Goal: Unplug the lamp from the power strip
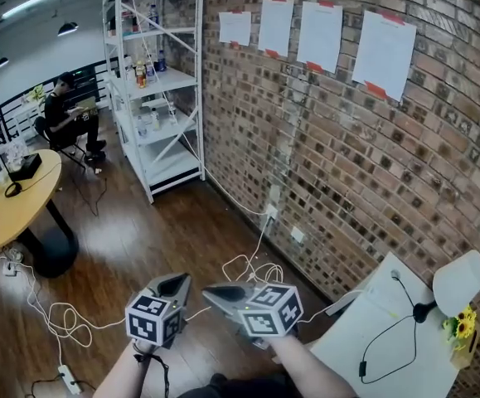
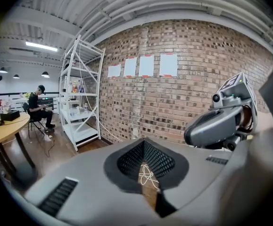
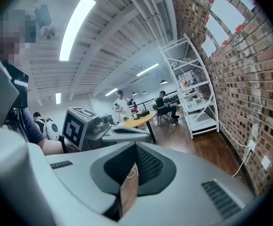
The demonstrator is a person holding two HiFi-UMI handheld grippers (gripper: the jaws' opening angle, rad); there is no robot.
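The white lamp (image 1: pixel 459 282) stands on the white table (image 1: pixel 364 326) at the lower right, and its black cord (image 1: pixel 389 342) loops loose over the tabletop. A white power strip (image 1: pixel 68 378) lies on the wooden floor at the lower left, tied into white cables (image 1: pixel 57 317). My left gripper (image 1: pixel 176 283) and right gripper (image 1: pixel 215 291) hover side by side over the floor, both shut and empty, well apart from the lamp and the strip. In the left gripper view the left gripper (image 2: pixel 148 173) points at a cable tangle (image 2: pixel 148 175) near the brick wall. The right gripper (image 3: pixel 131 173) faces across the room.
A brick wall (image 1: pixel 347 139) with paper sheets runs along the right, with a wall outlet (image 1: pixel 271 214) low down. A white shelf rack (image 1: pixel 157 81) stands at the back. A round yellow table (image 1: pixel 16 197) is at the left, with a seated person (image 1: pixel 70 114) behind it. Yellow flowers (image 1: pixel 462 326) sit beside the lamp.
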